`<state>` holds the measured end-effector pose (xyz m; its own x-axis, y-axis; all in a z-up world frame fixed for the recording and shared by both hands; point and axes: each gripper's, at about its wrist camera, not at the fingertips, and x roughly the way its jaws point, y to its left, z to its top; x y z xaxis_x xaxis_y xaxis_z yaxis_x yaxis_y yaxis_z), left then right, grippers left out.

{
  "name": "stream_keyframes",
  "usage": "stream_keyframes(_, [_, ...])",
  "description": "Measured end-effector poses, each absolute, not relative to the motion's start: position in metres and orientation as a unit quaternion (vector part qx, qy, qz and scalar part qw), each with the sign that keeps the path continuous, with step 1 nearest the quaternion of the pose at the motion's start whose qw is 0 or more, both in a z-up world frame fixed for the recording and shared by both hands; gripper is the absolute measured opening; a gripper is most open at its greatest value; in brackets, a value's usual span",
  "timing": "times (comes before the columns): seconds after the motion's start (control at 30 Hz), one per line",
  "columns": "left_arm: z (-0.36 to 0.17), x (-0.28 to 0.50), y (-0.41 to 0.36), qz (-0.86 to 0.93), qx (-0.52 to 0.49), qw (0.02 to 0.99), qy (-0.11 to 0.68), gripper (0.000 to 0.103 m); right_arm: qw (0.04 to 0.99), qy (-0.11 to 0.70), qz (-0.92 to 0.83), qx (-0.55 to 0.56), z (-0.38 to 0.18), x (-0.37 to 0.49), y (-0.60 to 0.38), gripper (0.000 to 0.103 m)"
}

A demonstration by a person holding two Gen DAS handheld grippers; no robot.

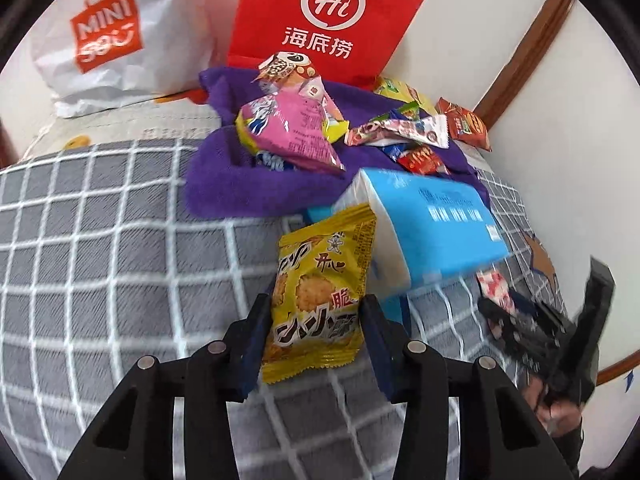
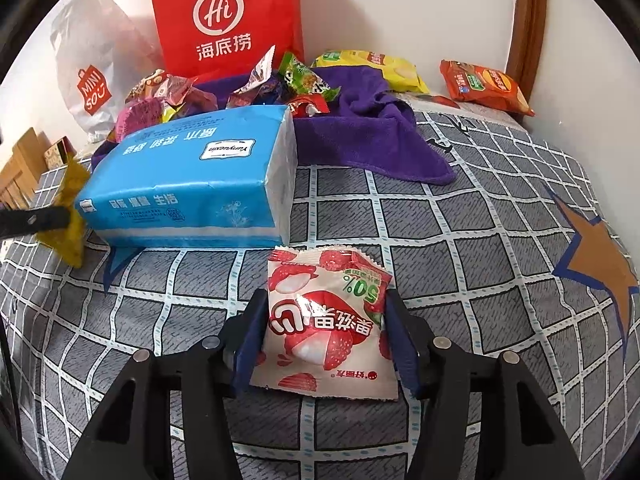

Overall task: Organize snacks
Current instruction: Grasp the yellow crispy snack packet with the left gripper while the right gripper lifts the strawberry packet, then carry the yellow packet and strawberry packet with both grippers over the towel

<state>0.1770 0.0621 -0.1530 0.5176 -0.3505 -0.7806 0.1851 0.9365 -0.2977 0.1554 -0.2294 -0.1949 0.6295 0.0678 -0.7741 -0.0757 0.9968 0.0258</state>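
Note:
My left gripper (image 1: 316, 308) is shut on a yellow cracker packet (image 1: 316, 292), its blue pads pressing both sides above the checked bedspread (image 1: 100, 280). In the right wrist view that packet (image 2: 72, 216) shows at the far left on a black finger. My right gripper (image 2: 326, 304) holds a white and red lychee candy packet (image 2: 328, 320) between its pads, low over the bedspread (image 2: 460, 260). The left wrist view shows the right gripper (image 1: 520, 312) blurred at the right with that packet (image 1: 496, 288). Several more snack packets (image 1: 292, 128) lie on a purple towel (image 1: 224, 184).
A blue tissue pack (image 2: 192, 176) lies just ahead of both grippers. Behind the towel (image 2: 360, 136) stand a red paper bag (image 2: 224, 12) and a white Miniso bag (image 2: 88, 80) against the wall. Yellow (image 2: 384, 68) and orange (image 2: 484, 84) chip bags lie at the back right.

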Motion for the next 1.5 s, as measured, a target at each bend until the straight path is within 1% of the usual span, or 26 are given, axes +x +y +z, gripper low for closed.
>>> stream_keyframes(0.17, [-0.156, 0.143, 0.068, -0.138, -0.076, 0.867, 0.472, 0.043, 0.902, 0.429, 0.041, -0.005, -0.195, 0.156, -0.229, 0.060])
stream_keyframes(0.4, [-0.172, 0.139, 0.062, -0.135, -0.080, 0.878, 0.452, 0.046, 0.902, 0.429, 0.043, 0.000, -0.194, 0.156, -0.230, 0.060])
stream_keyframes(0.43, [-0.174, 0.139, 0.061, -0.141, -0.080, 0.880, 0.447, 0.052, 0.902, 0.429, 0.044, 0.001, -0.194, 0.155, -0.230, 0.060])
stream_keyframes(0.47, [-0.178, 0.140, 0.059, -0.145, -0.079, 0.882, 0.441, 0.054, 0.902, 0.429, 0.045, 0.003, -0.194, 0.155, -0.230, 0.061])
stream_keyframes(0.53, [-0.182, 0.142, 0.055, -0.135, -0.069, 0.887, 0.436, 0.055, 0.902, 0.430, 0.046, 0.004, -0.194, 0.156, -0.230, 0.062])
stream_keyframes(0.57, [-0.181, 0.141, 0.053, -0.133, -0.064, 0.894, 0.424, 0.055, 0.902, 0.430, 0.048, 0.005, -0.194, 0.156, -0.230, 0.062])
stream_keyframes(0.73, [-0.183, 0.143, 0.048, -0.118, -0.060, 0.903, 0.409, 0.055, 0.901, 0.431, 0.052, 0.012, -0.193, 0.155, -0.232, 0.063])
stream_keyframes(0.9, [-0.184, 0.145, 0.058, -0.125, -0.108, 0.900, 0.404, 0.055, 0.900, 0.433, 0.054, 0.013, -0.192, 0.155, -0.231, 0.064])
stream_keyframes(1.0, [-0.183, 0.144, 0.058, -0.118, -0.113, 0.900, 0.404, 0.055, 0.898, 0.436, 0.051, 0.007, -0.191, 0.156, -0.229, 0.065])
stream_keyframes(1.1, [-0.186, 0.143, 0.059, -0.119, -0.119, 0.900, 0.402, 0.055, 0.897, 0.438, 0.056, 0.004, -0.192, 0.155, -0.228, 0.069])
stream_keyframes(1.27, [-0.185, 0.143, 0.059, -0.119, -0.117, 0.900, 0.403, 0.054, 0.897, 0.438, 0.059, -0.007, -0.194, 0.155, -0.225, 0.071])
stream_keyframes(1.37, [-0.184, 0.143, 0.057, -0.116, -0.111, 0.900, 0.404, 0.053, 0.897, 0.438, 0.064, 0.004, -0.192, 0.155, -0.228, 0.071])
stream_keyframes(1.4, [-0.183, 0.143, 0.057, -0.114, -0.110, 0.901, 0.405, 0.048, 0.897, 0.438, 0.064, 0.004, -0.192, 0.156, -0.228, 0.071])
stream_keyframes(1.5, [-0.182, 0.142, 0.057, -0.117, -0.112, 0.900, 0.405, 0.046, 0.897, 0.438, 0.063, 0.006, -0.191, 0.156, -0.230, 0.069])
